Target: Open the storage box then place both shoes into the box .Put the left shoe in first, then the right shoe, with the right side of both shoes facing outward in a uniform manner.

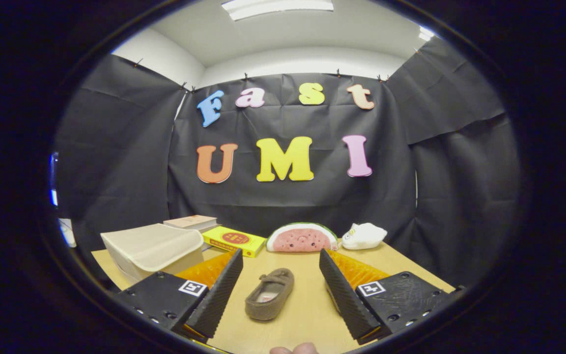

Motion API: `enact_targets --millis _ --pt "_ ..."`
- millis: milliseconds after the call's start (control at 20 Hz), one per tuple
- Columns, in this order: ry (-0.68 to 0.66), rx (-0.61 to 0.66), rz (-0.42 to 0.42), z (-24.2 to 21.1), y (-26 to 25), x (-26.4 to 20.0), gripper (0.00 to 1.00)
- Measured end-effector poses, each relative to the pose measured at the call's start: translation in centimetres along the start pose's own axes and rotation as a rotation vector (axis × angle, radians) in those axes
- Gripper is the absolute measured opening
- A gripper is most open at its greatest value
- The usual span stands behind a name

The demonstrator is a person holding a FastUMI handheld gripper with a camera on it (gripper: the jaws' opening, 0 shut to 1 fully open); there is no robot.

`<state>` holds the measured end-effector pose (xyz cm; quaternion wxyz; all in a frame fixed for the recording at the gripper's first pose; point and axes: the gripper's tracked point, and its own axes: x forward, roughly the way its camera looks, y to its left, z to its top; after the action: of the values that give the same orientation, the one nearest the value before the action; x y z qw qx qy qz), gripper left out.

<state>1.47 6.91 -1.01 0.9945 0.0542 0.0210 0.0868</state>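
Note:
A small brown slipper-style shoe (269, 294) lies on the wooden table (307, 305), between my two fingers and untouched by them, its toe pointing away. My gripper (279, 264) is open, its ribbed black fingers (219, 290) spread wide on either side of the shoe. The cream storage box (153, 248) stands beyond the left finger, with its lid flap resting over the top. I see one shoe.
Past the shoe at the table's back are a yellow book (234, 241), a pale book (192, 222) behind the box, a watermelon-slice plush (301, 239) and a white plush (363, 236). A fingertip (293, 350) shows below the fingers.

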Motion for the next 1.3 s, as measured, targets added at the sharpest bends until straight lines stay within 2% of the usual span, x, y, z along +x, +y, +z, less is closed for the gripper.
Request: enact_targets --millis 300,600,900,1300 --pt "0.04 0.084 0.18 -2.1 9.3 3.7 0.95" --pt "0.127 0.228 0.376 -4.8 18.8 6.8 0.95" --pt "0.213 0.31 0.435 -7.7 22.8 9.6 0.95" --pt "0.37 0.6 0.515 -10.1 24.9 11.5 0.95"
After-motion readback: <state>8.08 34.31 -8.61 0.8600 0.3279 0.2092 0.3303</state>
